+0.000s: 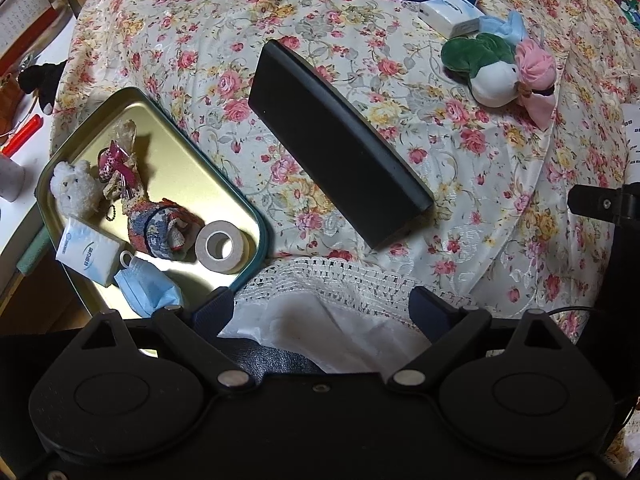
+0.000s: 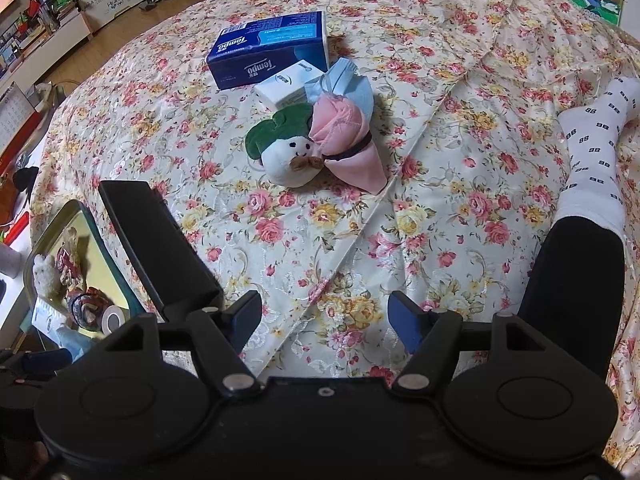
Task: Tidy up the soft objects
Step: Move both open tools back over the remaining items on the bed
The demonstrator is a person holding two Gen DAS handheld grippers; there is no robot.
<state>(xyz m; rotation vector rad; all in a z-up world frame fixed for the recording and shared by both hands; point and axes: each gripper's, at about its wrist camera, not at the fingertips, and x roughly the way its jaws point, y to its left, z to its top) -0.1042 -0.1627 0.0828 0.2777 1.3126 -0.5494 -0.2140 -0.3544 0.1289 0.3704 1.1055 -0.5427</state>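
On the left stands the gold metal tray with the green rim [image 1: 256, 216], and it holds already a small white teddy bear [image 1: 76, 188], a patterned cloth roll [image 1: 160, 228], a white tape roll [image 1: 220, 246], a tissue pack [image 1: 90, 254] and a blue face mask [image 1: 150, 290]. So I judge the sorting is about half done. The left gripper [image 1: 320, 304] hangs beside the tray, pointing steeply down, jaws spread wide, nothing between them. In the middle lies a long black case [image 1: 340, 144]. To the right the right gripper [image 2: 324, 316] — jaws apart, empty — tilts down toward the green-and-white plush toy [image 2: 286, 148] and the pink cloth bundle [image 2: 344, 140], still on the flowered bedspread [image 2: 440, 220]. The next move, I think, is to reach forward and pinch one of them.
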